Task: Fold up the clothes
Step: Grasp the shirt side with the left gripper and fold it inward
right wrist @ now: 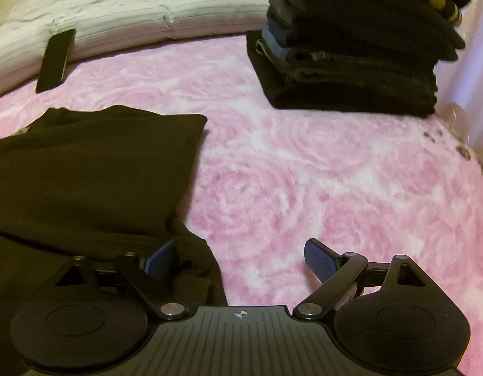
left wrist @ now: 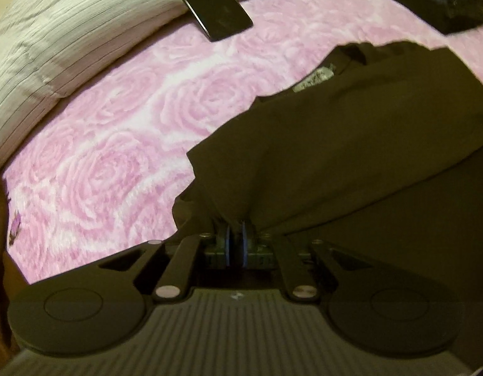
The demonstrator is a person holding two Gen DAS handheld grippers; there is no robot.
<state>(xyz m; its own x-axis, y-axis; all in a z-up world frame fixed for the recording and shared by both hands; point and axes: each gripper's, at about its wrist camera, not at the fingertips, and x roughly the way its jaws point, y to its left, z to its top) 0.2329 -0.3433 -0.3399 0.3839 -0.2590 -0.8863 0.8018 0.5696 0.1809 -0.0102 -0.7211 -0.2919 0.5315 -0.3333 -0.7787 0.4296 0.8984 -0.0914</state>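
On the bed, the left hand-held gripper (left wrist: 236, 244) pinches the black garment (left wrist: 351, 144). The right hand-held gripper (right wrist: 238, 258) stands wide; lifting one-sided could skew the fold.

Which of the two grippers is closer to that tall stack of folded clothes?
Right. The right gripper has the stack of folded clothes ahead, across bare blanket. The left gripper, clamped on the black garment, sees only the stack's corner far off.

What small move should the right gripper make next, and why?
Probably close the right gripper on the dark garment: its jaws stand open with the near edge of the cloth at the left pad, while the left gripper is already shut on the fabric.
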